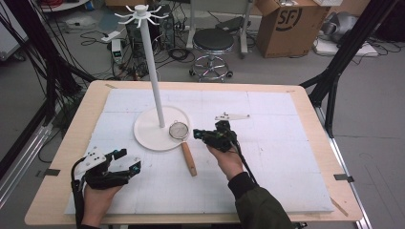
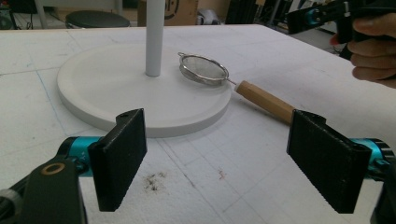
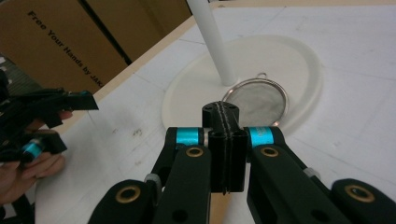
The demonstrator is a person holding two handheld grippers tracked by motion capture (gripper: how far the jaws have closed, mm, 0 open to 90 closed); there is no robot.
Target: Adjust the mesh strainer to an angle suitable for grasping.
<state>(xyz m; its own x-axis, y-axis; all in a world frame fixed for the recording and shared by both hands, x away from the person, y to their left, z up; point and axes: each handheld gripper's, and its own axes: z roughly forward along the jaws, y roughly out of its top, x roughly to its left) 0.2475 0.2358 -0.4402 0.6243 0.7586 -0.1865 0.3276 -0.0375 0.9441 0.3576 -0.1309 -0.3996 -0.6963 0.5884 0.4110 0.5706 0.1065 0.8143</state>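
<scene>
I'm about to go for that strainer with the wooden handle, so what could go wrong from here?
1. The right gripper hovers by the strainer with its jaws shut; unless they open first, it may just knock the strainer.
2. The strainer's bowl rests tilted on the stand base, its wooden handle on the white mat; a nudge could slide it off the base.
3. The pole stands close beside the bowl, so a wide reach might bump the stand.

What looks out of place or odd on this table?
The strainer lies half on the white stand's base, its wooden handle on the table, so it sits tilted. A small white bracket lies loose beyond the right gripper. Dark specks mark the white mat.
</scene>
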